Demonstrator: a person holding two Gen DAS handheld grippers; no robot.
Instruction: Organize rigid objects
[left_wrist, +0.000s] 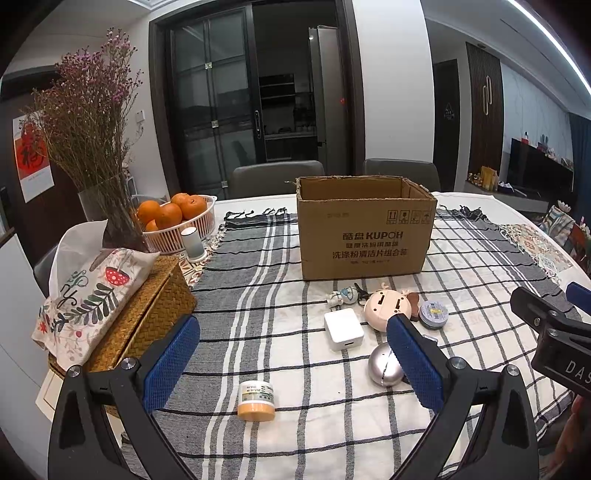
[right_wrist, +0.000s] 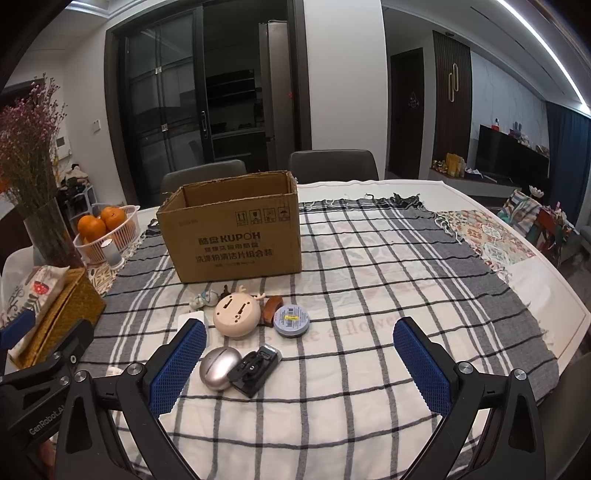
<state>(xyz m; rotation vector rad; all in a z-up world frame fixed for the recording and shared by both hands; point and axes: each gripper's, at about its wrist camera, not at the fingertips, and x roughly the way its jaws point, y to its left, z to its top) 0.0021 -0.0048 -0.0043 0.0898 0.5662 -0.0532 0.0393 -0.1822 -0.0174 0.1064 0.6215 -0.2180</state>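
An open cardboard box (left_wrist: 365, 229) stands on the checked cloth; it also shows in the right wrist view (right_wrist: 236, 240). In front of it lie a small figurine keychain (left_wrist: 343, 295), a cream round deer-shaped item (left_wrist: 386, 308), a grey round tin (left_wrist: 433, 314), a white charger cube (left_wrist: 343, 329), a silver egg-shaped case (left_wrist: 384, 364) and a small jar with an orange base (left_wrist: 256, 400). The right wrist view adds a black clip-like part (right_wrist: 253, 371) beside the silver case (right_wrist: 219, 367). My left gripper (left_wrist: 293, 363) is open above the cloth. My right gripper (right_wrist: 299, 365) is open too.
A wicker tissue box with a printed cover (left_wrist: 122, 314) sits at the left. Behind it are a vase of dried flowers (left_wrist: 99, 206), a white basket of oranges (left_wrist: 177, 221) and a small candle (left_wrist: 194, 242). Two chairs (left_wrist: 277, 177) stand behind the table.
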